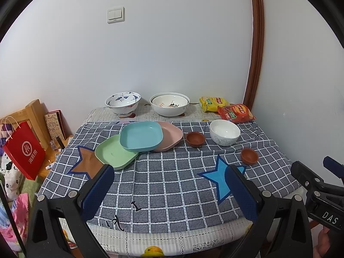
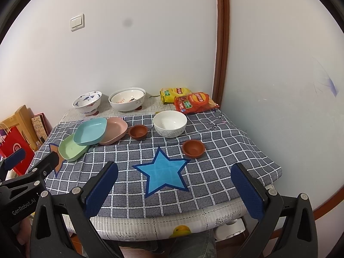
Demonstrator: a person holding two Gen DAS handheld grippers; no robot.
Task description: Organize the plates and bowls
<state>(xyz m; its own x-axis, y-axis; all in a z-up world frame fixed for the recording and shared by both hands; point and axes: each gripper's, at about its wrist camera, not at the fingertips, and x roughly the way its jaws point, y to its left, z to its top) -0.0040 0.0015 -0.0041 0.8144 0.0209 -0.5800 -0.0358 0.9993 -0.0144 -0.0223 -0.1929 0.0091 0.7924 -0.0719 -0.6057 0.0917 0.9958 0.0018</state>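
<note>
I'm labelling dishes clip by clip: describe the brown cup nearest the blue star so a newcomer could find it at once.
Start at the blue star on the checked cloth. Just beyond its right point sits a small brown clay cup, alone on the cloth. Its twin brown cup sits farther back, between the pink plate and the white bowl; this one is nearer and touches nothing.

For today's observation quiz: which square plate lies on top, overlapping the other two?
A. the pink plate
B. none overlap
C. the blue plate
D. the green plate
C: the blue plate rests across the edges of the green plate and the pink plate.
</note>
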